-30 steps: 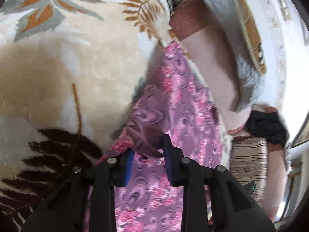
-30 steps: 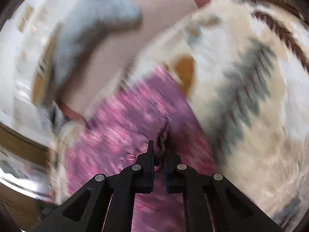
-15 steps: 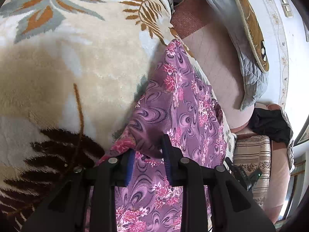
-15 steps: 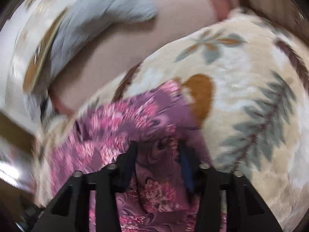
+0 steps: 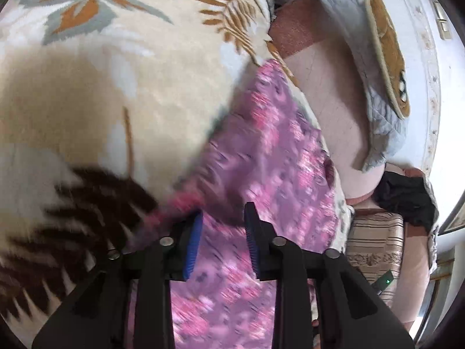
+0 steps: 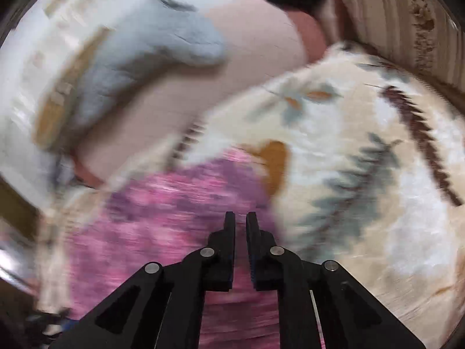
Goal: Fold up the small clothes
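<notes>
A purple and pink floral-patterned cloth garment (image 5: 261, 157) lies spread on a cream plush blanket with brown, orange and grey leaf prints (image 5: 87, 110). In the left wrist view it runs from the bottom centre up toward one o'clock, its far tip near the blanket's edge. The left gripper (image 5: 222, 238) sits low at six o'clock with its two black, blue-padded fingers (image 5: 191, 244) standing apart; the garment passes between and under them, but motion blur hides whether the pads press on it, so I cannot tell if it is grasped.

In the right wrist view the same garment (image 6: 174, 209) fills the lower left, from six toward nine o'clock, blurred by movement. The right gripper (image 6: 240, 226) is at six o'clock above the cloth; its jaws are opening, only a narrow gap shows, and no fabric is seen pinched between them.

Beyond the blanket, at one to two o'clock in the left view, a grey quilted cushion with a tan panel (image 5: 372, 58) leans over a pale pink surface (image 5: 328, 93). A black crumpled cloth (image 5: 404, 197) lies at three o'clock, above a beige striped cushion (image 5: 375, 241).
</notes>
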